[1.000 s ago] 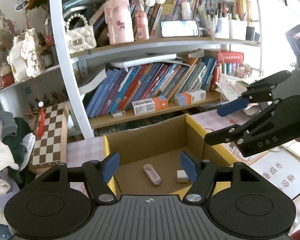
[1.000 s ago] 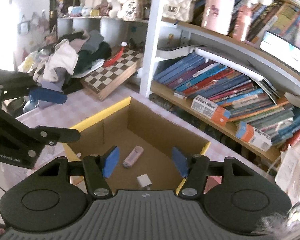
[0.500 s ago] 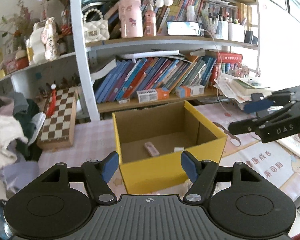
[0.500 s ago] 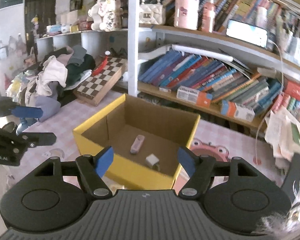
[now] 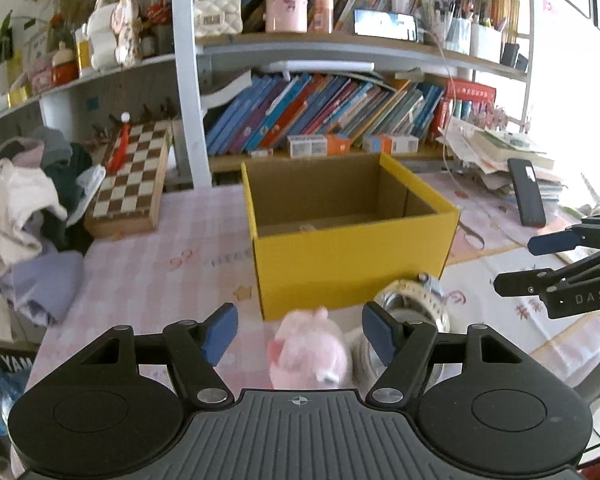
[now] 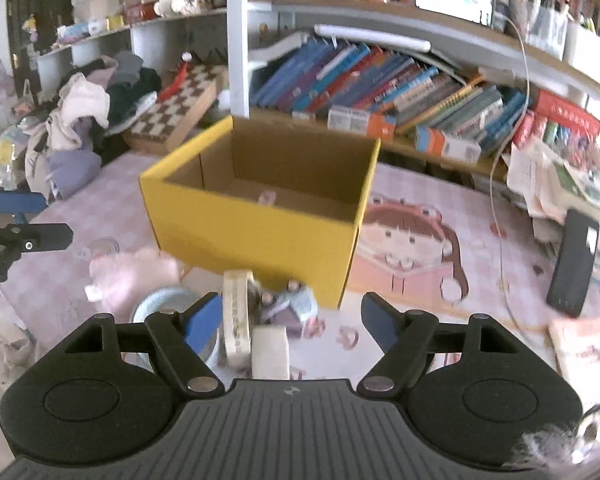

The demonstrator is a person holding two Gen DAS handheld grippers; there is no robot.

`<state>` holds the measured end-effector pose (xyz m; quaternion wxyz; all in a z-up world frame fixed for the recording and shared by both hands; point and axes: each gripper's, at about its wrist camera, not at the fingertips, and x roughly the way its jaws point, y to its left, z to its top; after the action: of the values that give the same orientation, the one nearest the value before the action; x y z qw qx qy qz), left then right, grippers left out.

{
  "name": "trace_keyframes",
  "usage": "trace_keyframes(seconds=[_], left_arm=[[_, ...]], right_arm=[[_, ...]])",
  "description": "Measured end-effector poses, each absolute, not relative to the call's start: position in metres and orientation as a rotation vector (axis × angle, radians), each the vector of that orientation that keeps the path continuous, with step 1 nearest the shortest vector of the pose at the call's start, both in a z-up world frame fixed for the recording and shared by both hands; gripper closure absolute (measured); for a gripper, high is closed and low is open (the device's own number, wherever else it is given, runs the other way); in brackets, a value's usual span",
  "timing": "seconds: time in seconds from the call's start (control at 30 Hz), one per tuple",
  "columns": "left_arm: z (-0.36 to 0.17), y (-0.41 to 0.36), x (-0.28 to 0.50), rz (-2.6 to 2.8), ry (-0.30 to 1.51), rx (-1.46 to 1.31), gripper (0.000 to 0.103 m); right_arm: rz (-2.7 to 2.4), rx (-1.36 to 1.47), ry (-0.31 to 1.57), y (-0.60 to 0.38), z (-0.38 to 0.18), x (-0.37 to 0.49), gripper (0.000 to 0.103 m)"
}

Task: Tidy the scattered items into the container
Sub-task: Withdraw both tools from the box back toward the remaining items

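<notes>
A yellow cardboard box [image 5: 352,256] [image 6: 252,232] stands open on the pink table mat, with a small pink item [image 6: 266,197] on its floor. In front of it lie a pink plush toy [image 5: 308,350] [image 6: 134,274], a roll of tape [image 5: 414,306] [image 6: 238,312], a metal bowl [image 6: 160,306], a small white block [image 6: 270,346] and a small blue-grey toy [image 6: 288,302]. My left gripper [image 5: 299,330] is open and empty above the plush. My right gripper [image 6: 292,322] is open and empty over the tape and block; it also shows in the left wrist view [image 5: 556,260].
A bookshelf [image 5: 320,120] full of books runs behind the box. A chessboard [image 5: 130,176] and a heap of clothes [image 5: 20,216] are at the left. A black phone [image 6: 574,258] and stacked papers [image 5: 500,148] lie at the right.
Both grippers have pulled back and away from over the box, still open. The plush, tape, bowl and other loose items in front of the box have come into view.
</notes>
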<state>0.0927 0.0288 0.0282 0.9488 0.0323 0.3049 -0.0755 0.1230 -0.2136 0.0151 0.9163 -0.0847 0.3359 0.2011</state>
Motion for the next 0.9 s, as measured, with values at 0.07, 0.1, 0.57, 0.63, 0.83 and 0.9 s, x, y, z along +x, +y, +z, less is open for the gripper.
trace_keyframes(seconds=[0.07, 0.1, 0.57, 0.63, 0.83, 0.9], left_arm=[[0.023, 0.03, 0.089, -0.151, 0.631, 0.065, 0.033], [0.021, 0.03, 0.087, -0.15, 0.638, 0.063, 0.033], [-0.006, 0.024, 0.067, -0.112, 0.689, 0.058, 0.033], [-0.01, 0.022, 0.065, -0.107, 0.694, 0.067, 0.033], [-0.018, 0.018, 0.064, -0.089, 0.711, 0.088, 0.027], [-0.021, 0.016, 0.063, -0.089, 0.712, 0.093, 0.027]], right_arm=[[0.406, -0.18, 0.7, -0.212, 0.01, 0.119, 0.028], [0.403, -0.183, 0.703, -0.211, 0.007, 0.116, 0.028], [0.347, -0.201, 0.746, -0.207, -0.023, 0.088, 0.028], [0.336, -0.201, 0.754, -0.207, -0.028, 0.086, 0.028], [0.323, -0.194, 0.762, -0.207, -0.038, 0.085, 0.028], [0.319, -0.192, 0.768, -0.206, -0.041, 0.085, 0.028]])
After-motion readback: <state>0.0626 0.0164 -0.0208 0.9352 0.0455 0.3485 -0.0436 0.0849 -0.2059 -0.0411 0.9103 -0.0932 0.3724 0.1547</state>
